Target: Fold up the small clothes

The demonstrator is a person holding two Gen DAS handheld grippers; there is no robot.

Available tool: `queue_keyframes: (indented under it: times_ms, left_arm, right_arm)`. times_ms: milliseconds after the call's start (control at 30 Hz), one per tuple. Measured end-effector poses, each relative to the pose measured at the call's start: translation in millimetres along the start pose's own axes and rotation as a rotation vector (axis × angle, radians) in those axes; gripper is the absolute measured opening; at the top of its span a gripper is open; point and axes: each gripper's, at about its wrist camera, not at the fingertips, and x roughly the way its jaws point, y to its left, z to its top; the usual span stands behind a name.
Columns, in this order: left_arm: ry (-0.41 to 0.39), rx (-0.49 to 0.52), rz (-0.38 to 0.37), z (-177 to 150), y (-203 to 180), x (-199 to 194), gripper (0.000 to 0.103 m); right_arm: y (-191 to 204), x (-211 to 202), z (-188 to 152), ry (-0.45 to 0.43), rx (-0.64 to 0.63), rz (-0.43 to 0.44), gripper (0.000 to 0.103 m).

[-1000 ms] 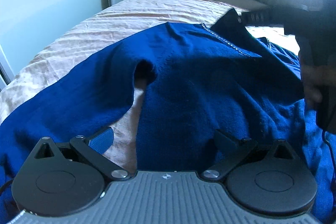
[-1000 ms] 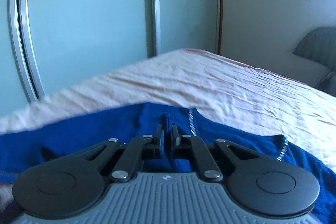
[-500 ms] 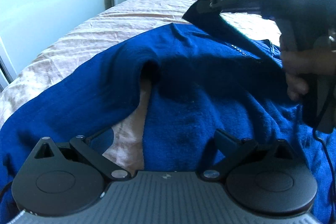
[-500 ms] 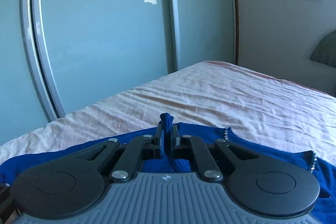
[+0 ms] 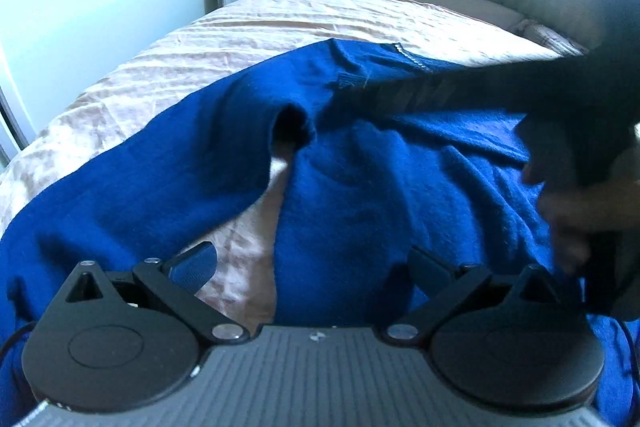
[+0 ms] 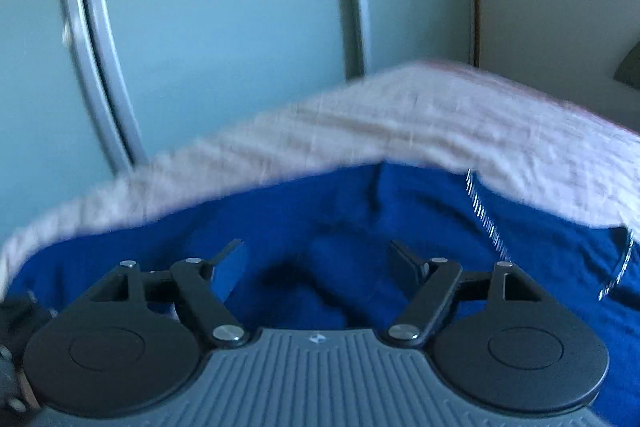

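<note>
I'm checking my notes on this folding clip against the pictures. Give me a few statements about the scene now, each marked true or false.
1. The garment on the bed is red. False: it is blue.
2. The right gripper has its jaws apart, with no cloth pinched between them. True; they have just been opening.
3. The garment lies on a pale, wrinkled bed sheet. True.
4. The left gripper is clamped shut on a sleeve. False: its jaws stand wide, above the cloth and a bare patch of sheet.
5. A row of small shiny beads runs along one edge of the garment. True.
6. The garment is already folded into a neat square. False: it lies spread out and rumpled.
</note>
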Motion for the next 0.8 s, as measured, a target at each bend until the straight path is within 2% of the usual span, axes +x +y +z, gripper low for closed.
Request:
queue_keyframes:
  times_ms: [67,133,267,333,400,467,567,667,800]
  left_arm:
    - [-0.005,0.015,0.005,-3.8,-1.4,-6.3,0.102]
    - [-0.009,0.007,0.007,-8.6,2.5,-14.3,0.102]
    - [0.0,-0.113,-0.035,-17.8,26.5,-30.0,0.102]
    - [-0.015,-0.166,-0.037,-20.8,42.6,-39.5,0.102]
    - [-0.037,-0.197,0.021,-22.0,61.4,-49.9,0.102]
    - [-0.062,-0.226,0.119,-24.5,85.6,-59.2,0.102]
    - [-0.053,-0.281,0.233,-31.3,125.1,-64.1,0.102]
    - [-0.005,-0.341,0.325,-39.5,162.6,-60.8,0.102]
    - [0.007,-0.38,0.373,-48.9,199.4,-61.5,0.103]
  right_arm:
    - [4.0,12.3,-7.7,0.072,-0.025,-0.044,0.077]
    - [6.8,9.3,-13.1,0.051,-0.02,-0.089,0.077]
    - [6.7,-16.2,-12.1,-0.045,0.075,-0.01,0.077]
    - [12.6,-26.3,-11.0,-0.079,0.069,0.027,0.077]
    - [25.2,-34.2,-10.9,-0.103,0.032,0.048,0.077]
    - [40.1,-41.4,-10.7,-0.127,-0.015,0.083,0.077]
    - [70.2,-50.9,-14.4,-0.158,-0.116,0.147,0.077]
    - [108.5,-54.5,-20.9,-0.177,-0.289,0.181,0.077]
    - [163.0,-57.2,-38.9,-0.165,-0.555,0.235,0.077]
